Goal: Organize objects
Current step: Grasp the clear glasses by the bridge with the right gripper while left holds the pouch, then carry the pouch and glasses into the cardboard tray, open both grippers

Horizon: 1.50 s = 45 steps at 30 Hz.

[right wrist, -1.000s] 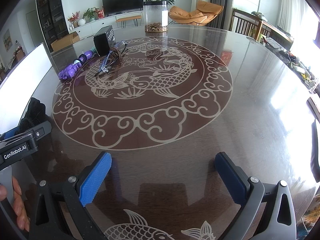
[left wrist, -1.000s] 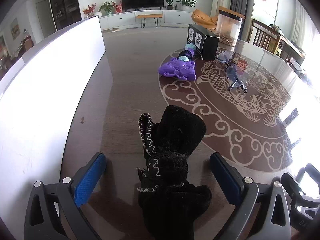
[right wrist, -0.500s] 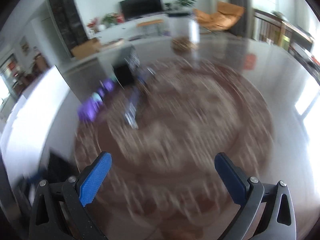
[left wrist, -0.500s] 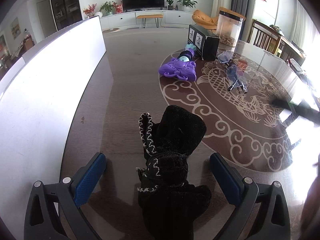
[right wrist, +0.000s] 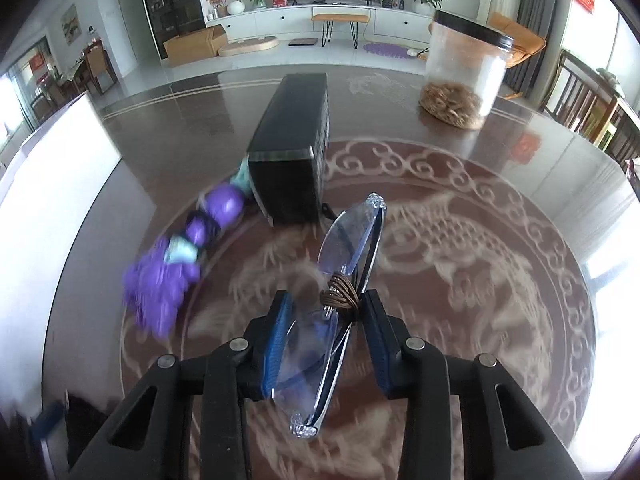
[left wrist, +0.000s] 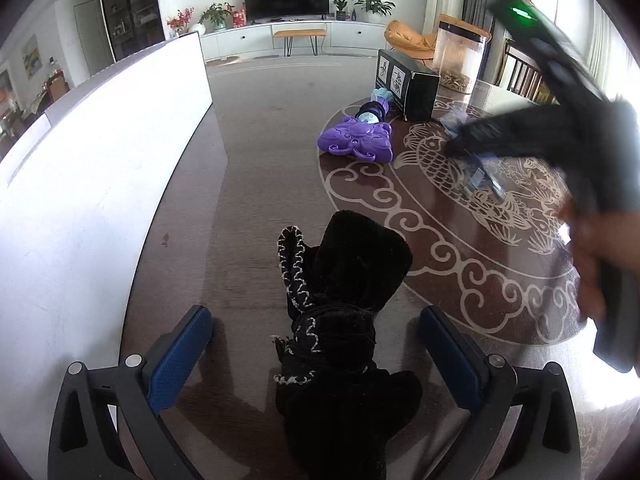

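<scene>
Right gripper (right wrist: 326, 312): blue-padded fingers (right wrist: 276, 340) pinching folded clear-lens glasses (right wrist: 344, 264) near the bridge, where a brown band (right wrist: 340, 294) wraps the frame; glasses slightly above the patterned tabletop (right wrist: 500, 280), just in front of a black box (right wrist: 290, 160). Left gripper (left wrist: 316, 344): fingers (left wrist: 180, 354) spread wide, straddling a black knitted glove (left wrist: 340, 320) lying flat on the tabletop, pads apart from it. Purple toy (left wrist: 356, 140) beside the black box. Farther back, clear jar (right wrist: 464, 72) with dark lid, upright, holding a low layer of tan, stringy contents; exact kind unclear.
</scene>
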Tool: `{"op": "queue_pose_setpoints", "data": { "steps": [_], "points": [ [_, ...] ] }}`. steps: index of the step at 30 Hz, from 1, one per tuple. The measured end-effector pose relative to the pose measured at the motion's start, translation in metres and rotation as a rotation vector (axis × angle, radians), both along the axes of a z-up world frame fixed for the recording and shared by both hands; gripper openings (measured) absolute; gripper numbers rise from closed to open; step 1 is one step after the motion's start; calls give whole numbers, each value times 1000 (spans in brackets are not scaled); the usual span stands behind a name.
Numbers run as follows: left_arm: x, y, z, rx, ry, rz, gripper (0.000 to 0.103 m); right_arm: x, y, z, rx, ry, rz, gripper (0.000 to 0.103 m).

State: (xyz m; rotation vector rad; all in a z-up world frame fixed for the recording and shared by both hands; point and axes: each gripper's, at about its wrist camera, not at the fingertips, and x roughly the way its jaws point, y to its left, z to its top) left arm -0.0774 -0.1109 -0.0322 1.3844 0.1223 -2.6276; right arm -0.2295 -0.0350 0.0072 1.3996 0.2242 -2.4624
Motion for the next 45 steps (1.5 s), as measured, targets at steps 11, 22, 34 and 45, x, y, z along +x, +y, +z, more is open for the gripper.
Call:
{"op": "queue_pose_setpoints", "data": {
  "steps": [11, 22, 34, 45],
  "points": [
    [0, 0, 0, 5, -2, -7, 103, 159, 69, 1, -57, -85, 59, 34],
    [-2, -8, 0, 25, -68, -29, 103, 142, 72, 17, -92, -87, -16, 64],
    [14, -13, 17, 98, 57, -55, 33, 82, 26, 11, -45, -136, 7, 21],
    [87, -14, 88, 245, 186, -161, 33, 145, 63, 62, -233, -100, -38, 21]
  ]
}}
